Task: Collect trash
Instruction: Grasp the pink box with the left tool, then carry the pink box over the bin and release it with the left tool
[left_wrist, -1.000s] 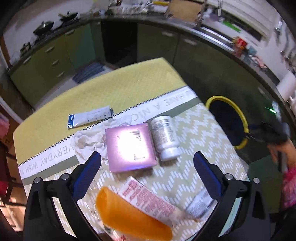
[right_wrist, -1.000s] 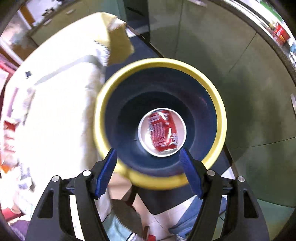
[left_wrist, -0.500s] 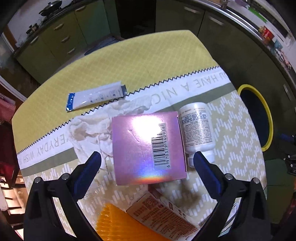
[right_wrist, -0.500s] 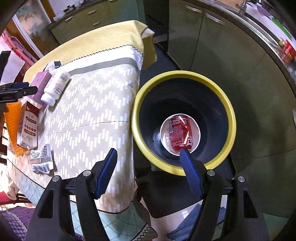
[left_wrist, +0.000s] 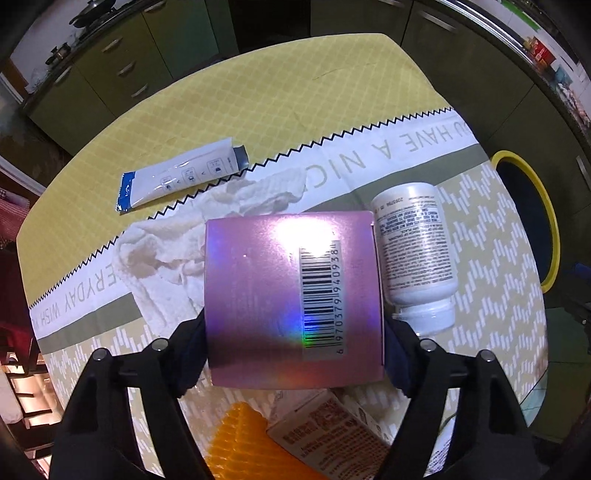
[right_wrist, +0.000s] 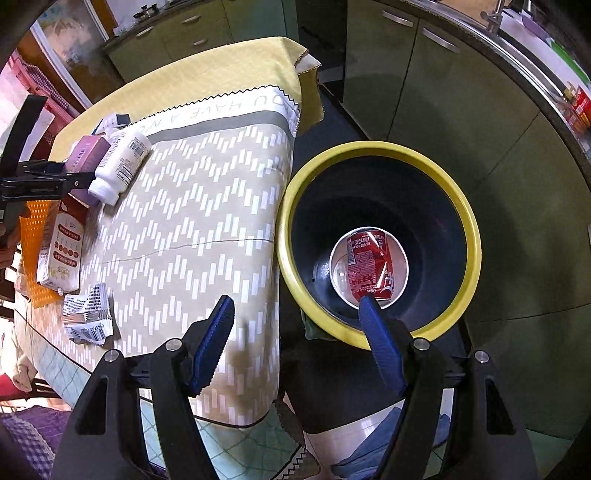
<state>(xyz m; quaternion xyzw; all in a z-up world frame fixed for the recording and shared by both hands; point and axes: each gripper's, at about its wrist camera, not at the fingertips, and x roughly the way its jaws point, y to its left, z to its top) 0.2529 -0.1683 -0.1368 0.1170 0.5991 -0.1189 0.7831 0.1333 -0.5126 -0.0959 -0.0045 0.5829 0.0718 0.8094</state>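
My left gripper (left_wrist: 293, 354) is shut on a shiny pink box (left_wrist: 293, 295) with a barcode, its fingers pressing both sides at the near end. The box also shows in the right wrist view (right_wrist: 86, 153). A white bottle (left_wrist: 415, 254) lies right of the box, a crumpled paper towel (left_wrist: 173, 254) left of it, a white-blue tube (left_wrist: 177, 177) farther back. My right gripper (right_wrist: 295, 325) is open and empty, over the table edge beside the yellow-rimmed bin (right_wrist: 469, 236), which holds a white cup with a red can (right_wrist: 369, 266).
An orange mesh sleeve (left_wrist: 243, 446) and a printed carton (left_wrist: 332, 432) lie near the table's front edge. A crumpled wrapper (right_wrist: 88, 314) lies near the table's corner. Green kitchen cabinets (right_wrist: 424, 74) stand behind the bin.
My left gripper moved forward and closed on the pink box. My right gripper drew back from over the bin toward the table edge, still open.
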